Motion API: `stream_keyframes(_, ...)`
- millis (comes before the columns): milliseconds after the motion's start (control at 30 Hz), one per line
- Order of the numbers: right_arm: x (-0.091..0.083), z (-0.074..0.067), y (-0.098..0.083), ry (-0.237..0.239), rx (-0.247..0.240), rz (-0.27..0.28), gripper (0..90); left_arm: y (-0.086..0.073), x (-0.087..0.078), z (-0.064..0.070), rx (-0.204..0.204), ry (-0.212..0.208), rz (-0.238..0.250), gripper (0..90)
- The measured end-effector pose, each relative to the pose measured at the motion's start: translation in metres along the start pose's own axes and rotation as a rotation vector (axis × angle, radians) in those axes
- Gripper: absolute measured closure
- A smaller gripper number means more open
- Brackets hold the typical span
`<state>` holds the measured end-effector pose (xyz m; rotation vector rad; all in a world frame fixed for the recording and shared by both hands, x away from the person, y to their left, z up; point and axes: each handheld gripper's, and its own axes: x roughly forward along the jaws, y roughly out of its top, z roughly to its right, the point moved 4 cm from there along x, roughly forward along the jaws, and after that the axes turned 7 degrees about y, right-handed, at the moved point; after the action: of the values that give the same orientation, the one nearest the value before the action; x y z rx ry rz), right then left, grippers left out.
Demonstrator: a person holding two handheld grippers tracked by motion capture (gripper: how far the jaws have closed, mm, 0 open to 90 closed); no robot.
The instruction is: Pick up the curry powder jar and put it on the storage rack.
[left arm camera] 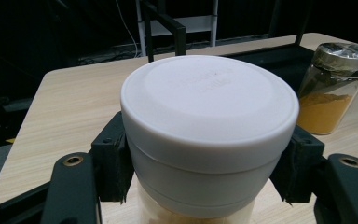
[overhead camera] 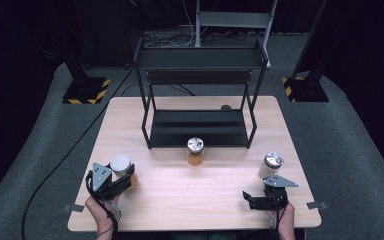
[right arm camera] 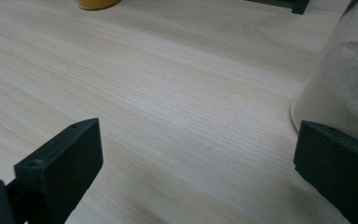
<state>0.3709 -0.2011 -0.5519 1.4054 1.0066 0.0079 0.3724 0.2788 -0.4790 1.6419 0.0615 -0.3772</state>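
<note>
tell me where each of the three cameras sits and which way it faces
High view: above the person's side, looking forward and down on the table and black shelf; both hands with the left gripper and right gripper enter from the bottom.
Left gripper view: rides the left gripper, looking along its jaws closed on the white-lidded jar.
Right gripper view: rides the right gripper, low over the wood, open jaws beside the pale-powder jar.
Shared: the orange-powder jar shows in the high and left gripper views.

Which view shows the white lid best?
The left gripper view: the white lid sits close up between the left tongs, whose pads press its sides. The high view shows it small at the table's left. In the right gripper view I cannot find it.
</note>
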Motion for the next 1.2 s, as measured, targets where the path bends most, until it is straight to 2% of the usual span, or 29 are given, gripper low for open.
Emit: stream_keyframes(1200, 0.001, 0.000, 0.000, 0.004, -0.001, -0.005, 0.3, 0.012, 0.009, 0.015, 0.036, -0.036, 0.004, 33.9)
